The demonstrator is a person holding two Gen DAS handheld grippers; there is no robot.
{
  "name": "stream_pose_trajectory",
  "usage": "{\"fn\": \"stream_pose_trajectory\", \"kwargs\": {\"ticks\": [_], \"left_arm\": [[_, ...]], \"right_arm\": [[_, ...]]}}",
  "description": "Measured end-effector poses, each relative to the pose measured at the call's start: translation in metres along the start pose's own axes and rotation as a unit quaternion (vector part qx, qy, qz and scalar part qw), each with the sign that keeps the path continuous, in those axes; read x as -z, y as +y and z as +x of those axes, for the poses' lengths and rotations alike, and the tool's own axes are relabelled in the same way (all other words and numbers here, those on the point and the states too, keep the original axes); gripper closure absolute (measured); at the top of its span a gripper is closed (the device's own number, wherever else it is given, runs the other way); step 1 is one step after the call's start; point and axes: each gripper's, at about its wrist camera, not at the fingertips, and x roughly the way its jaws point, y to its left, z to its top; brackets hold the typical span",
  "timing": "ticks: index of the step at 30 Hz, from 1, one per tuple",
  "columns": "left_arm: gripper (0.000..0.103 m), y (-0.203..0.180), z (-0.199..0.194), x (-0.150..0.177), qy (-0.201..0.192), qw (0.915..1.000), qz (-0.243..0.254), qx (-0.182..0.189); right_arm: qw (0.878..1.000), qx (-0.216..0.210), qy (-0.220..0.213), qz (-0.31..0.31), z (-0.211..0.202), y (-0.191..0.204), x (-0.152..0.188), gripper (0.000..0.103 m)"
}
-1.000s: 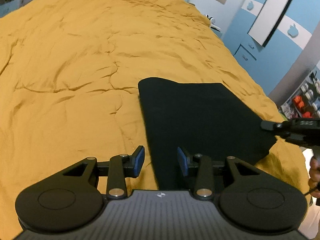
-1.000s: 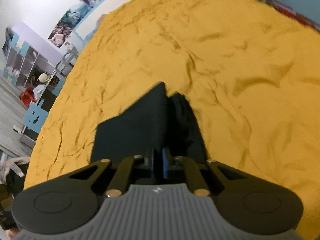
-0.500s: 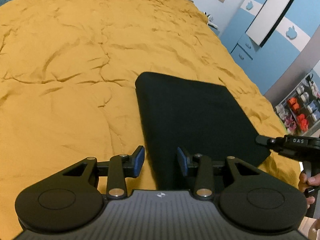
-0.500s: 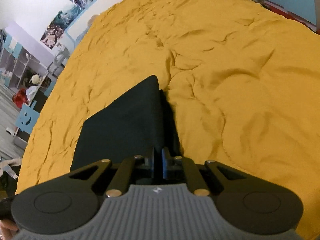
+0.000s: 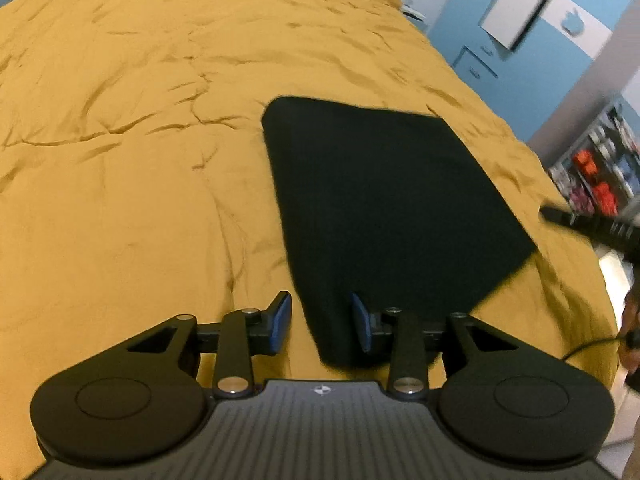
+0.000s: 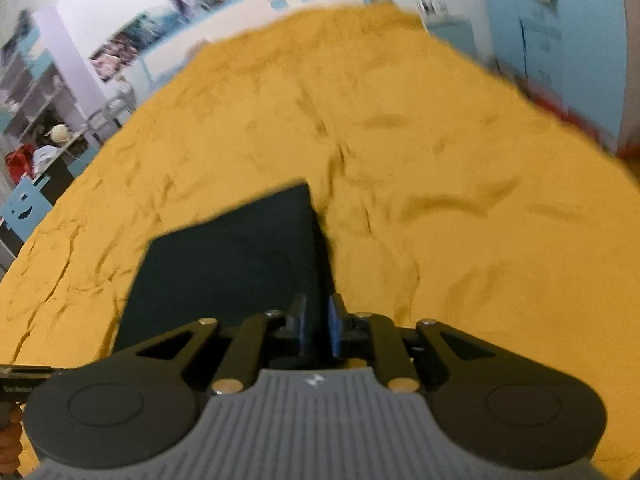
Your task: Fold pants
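Black folded pants [image 5: 384, 200] lie flat as a rectangle on the yellow bedspread [image 5: 140, 160]. My left gripper [image 5: 320, 320] is open and hovers over their near left corner. The cloth's edge runs between the fingers and the left pad stands clear of it. In the right wrist view the pants [image 6: 232, 256] spread ahead and to the left. My right gripper [image 6: 318, 328] is at their near right edge; its jaws are opening with a narrow gap, dark cloth showing in it. In the left wrist view the right gripper [image 5: 592, 224] sits just off the pants' right corner.
The yellow bedspread [image 6: 460, 200] is wrinkled all around the pants. Blue cabinets [image 5: 500, 40] and a shelf of small items [image 5: 600, 176] stand beyond the bed's right side. Shelves and a desk [image 6: 36, 120] stand on the left. A hand [image 5: 630, 328] with a cable is at the right edge.
The lifted right corner of the pants has come down flat on the bed. My right gripper's jaws have parted a little and it has swung sideways. The left gripper has sunk closer.
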Motion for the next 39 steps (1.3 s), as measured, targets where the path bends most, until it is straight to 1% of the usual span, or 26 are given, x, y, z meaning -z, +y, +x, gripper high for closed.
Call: {"fn": "stream_pose_trajectory", "kwargs": {"ticks": [3, 5, 7, 9, 11, 14, 16, 17, 18, 20, 21, 25, 26, 27, 30, 34, 37, 39], "left_arm": [[0.069, -0.001, 0.004, 0.011, 0.012, 0.9999, 0.006, 0.005], [0.07, 0.0, 0.006, 0.017, 0.015, 0.9998, -0.002, 0.01], [0.07, 0.0, 0.006, 0.02, 0.016, 0.9998, 0.001, 0.011], [0.071, 0.0, 0.007, 0.021, 0.023, 0.9996, 0.003, 0.016], [0.071, 0.0, 0.006, 0.023, 0.029, 0.9993, 0.005, 0.021], [0.07, -0.001, -0.001, 0.021, 0.035, 0.9989, 0.014, 0.026], [0.07, -0.002, -0.01, 0.018, 0.035, 0.9986, 0.027, 0.027], [0.067, -0.002, -0.016, 0.015, 0.029, 0.9988, 0.031, 0.025], [0.062, -0.002, -0.021, 0.013, 0.023, 0.9989, 0.032, 0.025], [0.058, 0.0, -0.031, 0.004, 0.002, 0.9993, 0.028, 0.023], [0.056, 0.001, -0.034, -0.001, -0.008, 0.9994, 0.027, 0.02], [0.051, 0.004, -0.035, -0.024, -0.036, 0.9992, 0.02, -0.005], [0.048, 0.006, -0.033, -0.03, -0.039, 0.999, 0.018, -0.011], [0.043, 0.006, -0.032, -0.035, -0.043, 0.9988, 0.016, -0.016], [0.039, 0.007, -0.022, -0.053, -0.053, 0.9981, 0.012, -0.03], [0.038, 0.009, 0.0, -0.069, -0.046, 0.9978, 0.006, -0.048], [0.038, 0.014, 0.015, -0.075, -0.036, 0.9982, -0.001, -0.049], [0.038, 0.017, 0.026, -0.079, -0.029, 0.9986, -0.01, -0.044]], "right_arm": [[0.999, -0.013, -0.012, -0.049, -0.006, 0.016, 0.01, 0.094], [0.997, -0.005, 0.004, -0.071, 0.002, 0.021, 0.021, 0.094], [0.997, 0.007, 0.023, -0.068, 0.013, 0.018, 0.033, 0.094], [0.998, 0.014, 0.033, -0.059, 0.021, 0.014, 0.04, 0.095], [0.998, 0.015, 0.038, -0.051, 0.023, 0.011, 0.044, 0.095], [0.998, 0.013, 0.038, -0.051, 0.017, 0.011, 0.042, 0.095], [0.999, 0.002, 0.035, -0.042, 0.013, 0.01, 0.035, 0.084], [0.999, -0.003, 0.034, -0.034, 0.011, 0.008, 0.032, 0.071], [0.999, -0.005, 0.032, -0.028, 0.008, 0.007, 0.028, 0.066], [0.999, -0.011, 0.029, -0.014, 0.007, 0.003, 0.019, 0.065], [0.999, -0.013, 0.029, -0.007, 0.008, 0.003, 0.016, 0.063], [0.999, -0.022, 0.031, 0.015, 0.018, -0.001, 0.006, 0.059], [0.999, -0.025, 0.032, 0.021, 0.022, -0.002, 0.004, 0.055], [0.999, -0.026, 0.034, 0.026, 0.026, -0.003, 0.002, 0.051], [0.998, -0.026, 0.042, 0.039, 0.039, -0.006, -0.003, 0.05], [0.996, -0.032, 0.05, 0.062, 0.058, -0.012, -0.01, 0.048], [0.995, -0.032, 0.06, 0.075, 0.073, -0.017, -0.014, 0.048], [0.993, -0.038, 0.067, 0.088, 0.084, -0.021, -0.016, 0.048]]}}
